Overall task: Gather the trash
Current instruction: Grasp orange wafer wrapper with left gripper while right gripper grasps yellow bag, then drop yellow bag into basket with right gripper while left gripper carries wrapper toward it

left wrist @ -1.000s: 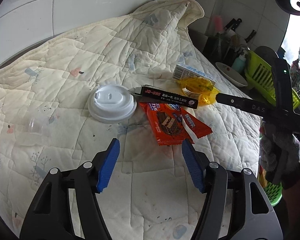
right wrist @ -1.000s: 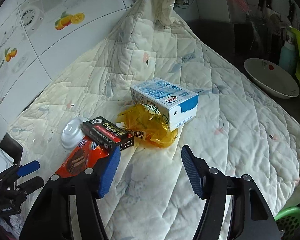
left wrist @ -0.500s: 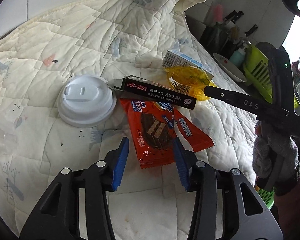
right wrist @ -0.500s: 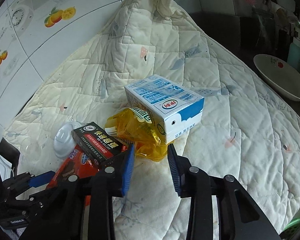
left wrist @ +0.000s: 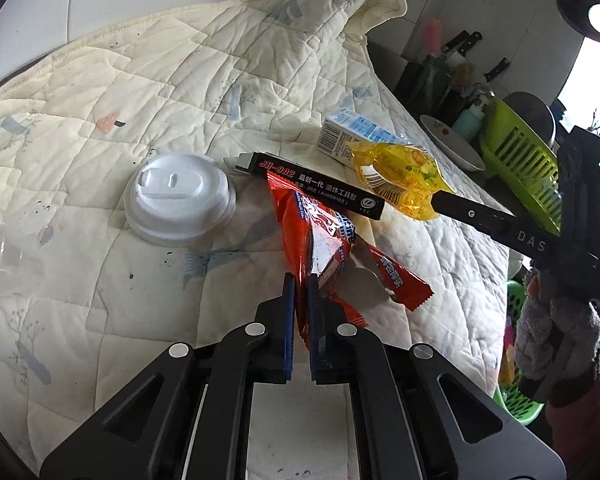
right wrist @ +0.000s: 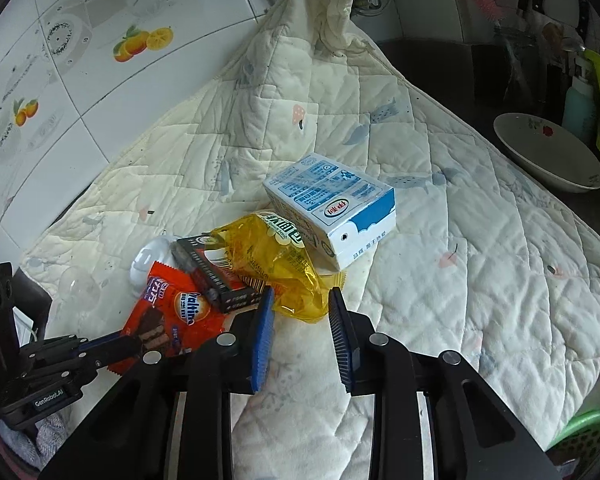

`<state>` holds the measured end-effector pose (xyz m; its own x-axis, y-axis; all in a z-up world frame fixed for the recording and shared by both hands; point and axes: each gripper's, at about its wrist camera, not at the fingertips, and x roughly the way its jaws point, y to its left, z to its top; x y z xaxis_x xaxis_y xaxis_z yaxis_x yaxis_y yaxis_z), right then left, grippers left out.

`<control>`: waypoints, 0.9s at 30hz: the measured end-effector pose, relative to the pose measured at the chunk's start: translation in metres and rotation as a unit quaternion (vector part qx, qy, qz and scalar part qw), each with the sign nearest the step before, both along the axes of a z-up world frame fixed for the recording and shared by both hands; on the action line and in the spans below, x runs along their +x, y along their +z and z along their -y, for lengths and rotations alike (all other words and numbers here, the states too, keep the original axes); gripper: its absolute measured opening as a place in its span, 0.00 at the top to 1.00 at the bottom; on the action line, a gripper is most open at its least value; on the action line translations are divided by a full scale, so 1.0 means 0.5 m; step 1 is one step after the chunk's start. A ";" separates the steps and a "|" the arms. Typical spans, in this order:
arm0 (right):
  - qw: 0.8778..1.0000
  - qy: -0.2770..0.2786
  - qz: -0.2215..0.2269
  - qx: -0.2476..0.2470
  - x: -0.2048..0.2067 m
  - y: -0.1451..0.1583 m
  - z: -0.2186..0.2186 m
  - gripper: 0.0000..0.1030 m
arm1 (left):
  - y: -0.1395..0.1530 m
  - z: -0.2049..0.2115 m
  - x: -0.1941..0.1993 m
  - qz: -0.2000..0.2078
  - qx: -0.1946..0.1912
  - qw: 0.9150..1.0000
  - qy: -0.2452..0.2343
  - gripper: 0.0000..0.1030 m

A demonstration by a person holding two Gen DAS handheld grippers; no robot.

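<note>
1. Trash sits in a loose pile on the quilted cloth point(left wrist: 147, 92), and we're right at the pick-up: both claws have just been closing, each with a wrapper between its pads.

2. Far left of the pile, a clear plastic cup point(right wrist: 79, 290) and a white cup lid point(left wrist: 179, 200) lie flat on the cloth, untouched.

3. Next, the red snack wrapper point(left wrist: 320, 240): the left gripper point(left wrist: 300, 292) is clamped on its near edge, the foil crumpled up between the blue pads. Its far end tucks under the black glue box point(left wrist: 316, 190).

4. Moving right, the yellow wrapper point(right wrist: 275, 268) is pinched at its near corner by the right gripper point(right wrist: 302, 300). The pads stand a little apart, but crinkled plastic fills the gap. The wrapper leans against the black box and runs under the milk carton point(right wrist: 332, 204).

5. Judgement: grasp looks done on both sides, so the lift comes next. It calls for a steady pull up and back. The red wrapper must slide out from under the box, the yellow one from beneath the carton, and thin film may slip or drag its neighbours along.

6. Containers, at the right: a white bowl point(right wrist: 548, 156) on the dark counter looks empty. A green dish rack point(left wrist: 520, 160) stands beyond it, contents unclear. A green basket point(right wrist: 580, 428) peeks from below the counter edge, its inside hidden. I cannot tell whether that is the bin.
</note>
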<state>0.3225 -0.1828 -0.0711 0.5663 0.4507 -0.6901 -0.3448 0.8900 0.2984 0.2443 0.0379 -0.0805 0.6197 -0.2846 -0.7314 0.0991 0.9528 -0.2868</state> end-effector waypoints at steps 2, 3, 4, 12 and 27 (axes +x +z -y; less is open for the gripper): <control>1.000 0.000 0.004 0.008 -0.026 0.011 0.010 0.74 | 0.012 0.004 -0.018 0.009 0.006 1.000 -0.001 0.97; 1.000 0.000 0.007 0.010 -0.041 0.017 0.015 0.74 | 0.018 0.004 -0.028 0.013 0.007 1.000 -0.001 0.97; 1.000 0.000 0.010 0.011 -0.055 0.022 0.020 0.74 | 0.024 0.003 -0.037 0.017 0.006 1.000 -0.002 0.97; 0.999 -0.019 0.025 0.029 -0.155 0.048 0.068 0.74 | 0.068 0.004 -0.112 0.043 -0.006 0.999 -0.005 0.98; 0.989 -0.137 0.046 0.004 -0.381 0.080 0.304 0.74 | 0.130 0.096 -0.193 0.086 -0.036 0.993 -0.071 0.98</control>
<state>0.1318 -0.3350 -0.0313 0.7280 0.2766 -0.6273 -0.1163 0.9516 0.2846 0.1476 -0.0099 -0.0157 0.6844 -0.4256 -0.5920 0.2838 0.9034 -0.3214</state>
